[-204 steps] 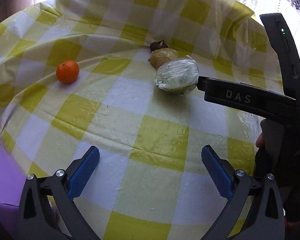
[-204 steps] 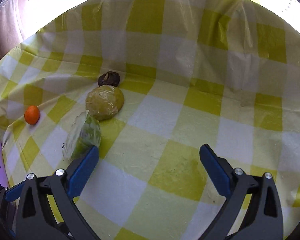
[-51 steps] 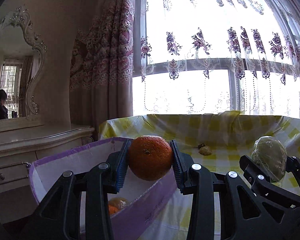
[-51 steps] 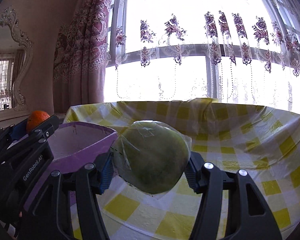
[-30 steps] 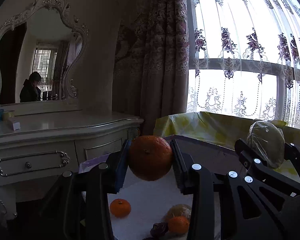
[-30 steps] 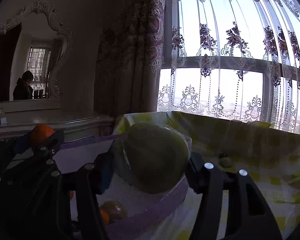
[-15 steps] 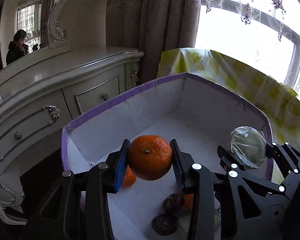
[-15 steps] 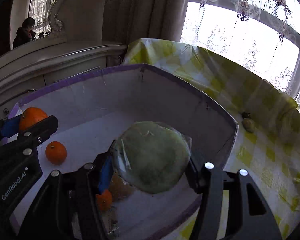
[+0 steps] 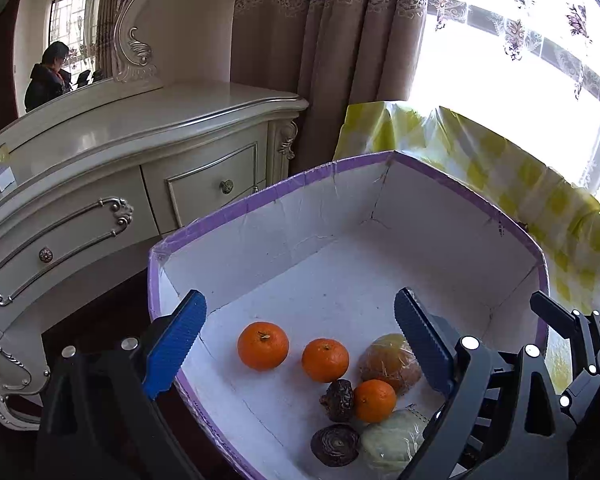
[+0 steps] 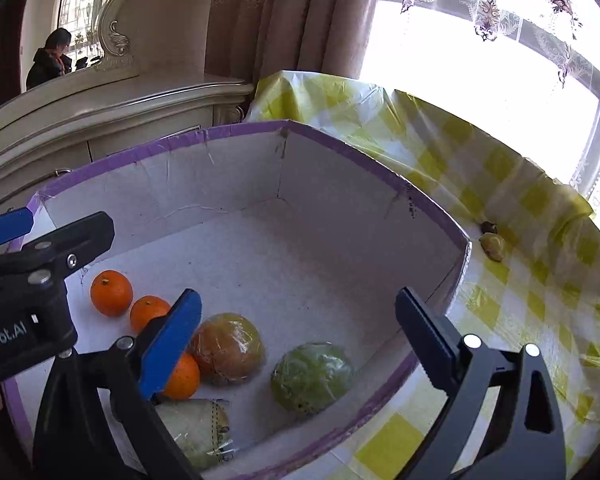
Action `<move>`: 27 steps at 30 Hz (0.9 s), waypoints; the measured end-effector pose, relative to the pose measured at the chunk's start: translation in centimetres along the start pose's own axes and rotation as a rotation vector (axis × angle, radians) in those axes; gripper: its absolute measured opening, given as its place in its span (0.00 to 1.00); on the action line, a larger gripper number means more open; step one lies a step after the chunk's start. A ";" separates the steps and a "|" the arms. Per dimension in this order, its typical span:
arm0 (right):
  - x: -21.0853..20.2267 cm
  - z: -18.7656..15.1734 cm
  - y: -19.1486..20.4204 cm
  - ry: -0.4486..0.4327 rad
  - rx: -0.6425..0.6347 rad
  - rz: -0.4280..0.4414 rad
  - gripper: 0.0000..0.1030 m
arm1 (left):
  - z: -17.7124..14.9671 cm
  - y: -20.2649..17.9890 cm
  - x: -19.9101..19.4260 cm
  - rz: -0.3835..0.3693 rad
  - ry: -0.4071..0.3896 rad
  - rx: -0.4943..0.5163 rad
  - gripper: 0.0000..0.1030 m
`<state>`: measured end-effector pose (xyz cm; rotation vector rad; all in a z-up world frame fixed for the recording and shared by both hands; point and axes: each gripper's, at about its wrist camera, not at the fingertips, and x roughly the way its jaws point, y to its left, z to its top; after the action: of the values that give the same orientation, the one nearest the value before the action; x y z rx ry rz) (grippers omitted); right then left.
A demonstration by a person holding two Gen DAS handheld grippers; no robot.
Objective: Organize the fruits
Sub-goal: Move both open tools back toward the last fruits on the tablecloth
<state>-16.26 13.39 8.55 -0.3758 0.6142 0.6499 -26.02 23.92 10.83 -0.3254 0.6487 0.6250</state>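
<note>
Box (image 10: 340, 168) on the bench now holds the green wrapped fruit (image 10: 311, 376) and orange (image 9: 263, 345). Left tongs (image 9: 296, 344) and right tongs (image 10: 300, 344) are opening, empty: both dropped. Two small fruits (image 10: 492, 242) remain outside.

The far half of the white, purple-rimmed cardboard box (image 10: 260, 184) has a bare floor, open from above. Its near part is crowded with three small oranges (image 9: 263, 345), plastic-wrapped round fruits (image 10: 311, 376) and dark wrinkled fruits (image 9: 335, 445). The yellow-checked plastic tablecloth (image 10: 540, 304) beside the box lies mostly free, apart from a small yellowish fruit (image 10: 493, 246).
</note>
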 end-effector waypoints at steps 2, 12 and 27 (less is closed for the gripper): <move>-0.3 -0.4 -0.3 -0.009 0.017 0.012 0.95 | 0.0 -0.1 -0.1 0.004 -0.006 0.004 0.89; -2.2 -1.9 -1.0 -0.110 0.022 0.080 0.97 | -0.2 -2.3 -3.3 0.038 -0.142 0.041 0.89; -6.7 -9.5 -15.3 -0.387 0.419 -0.108 0.98 | -4.6 -13.4 -12.5 -0.191 -0.622 0.222 0.89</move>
<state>-14.32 -5.72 7.66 0.1088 0.3433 0.4576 -27.48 5.99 16.64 0.0237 0.0828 0.4315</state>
